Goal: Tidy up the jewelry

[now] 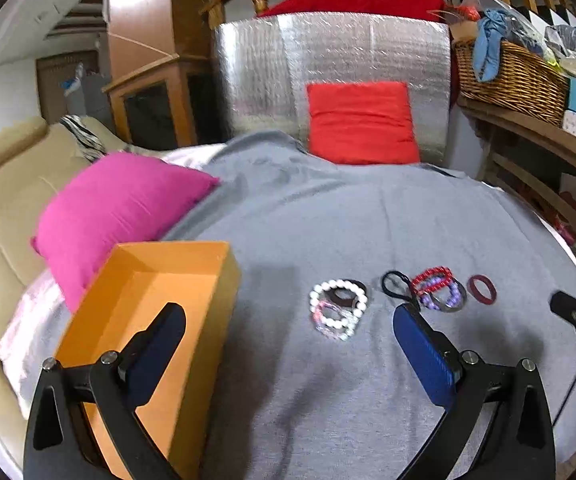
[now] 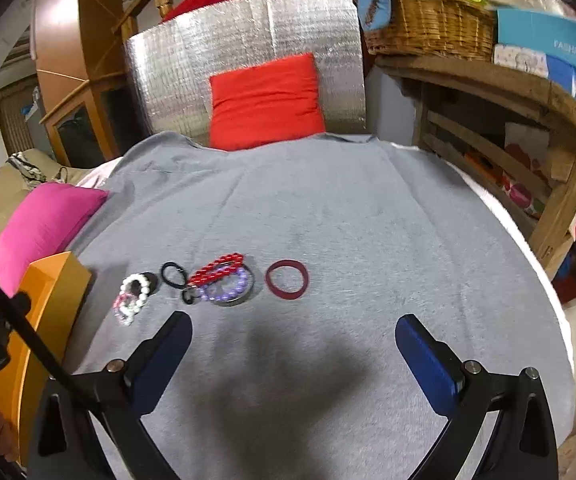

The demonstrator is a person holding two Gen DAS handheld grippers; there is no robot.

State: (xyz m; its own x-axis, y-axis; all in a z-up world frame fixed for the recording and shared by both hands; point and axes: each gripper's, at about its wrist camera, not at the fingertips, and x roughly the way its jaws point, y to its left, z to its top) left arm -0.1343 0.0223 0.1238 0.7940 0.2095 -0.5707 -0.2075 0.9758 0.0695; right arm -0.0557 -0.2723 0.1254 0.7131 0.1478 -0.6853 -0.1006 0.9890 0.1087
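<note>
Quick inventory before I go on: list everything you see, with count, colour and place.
Orange box: one, open, nothing visible inside, left on the grey cloth.
Grey cloth: one, covers the work surface.
White bead bracelet: one, white, right of the box, stacked on a pinkish beaded one and a dark ring.
Black hair tie: one, black, between the two piles.
Red bead bracelet: one, red, over a purple bead bracelet and a dark bangle.
Maroon ring: one, dark red, alone at the right end.
Pink cushion: one, behind the box.
Red cushion: one, against the silver panel.
Wicker basket: one, on the wooden shelf, right.
Left gripper: fingers open, holding nothing.
Right gripper: fingers open, holding nothing.
</note>
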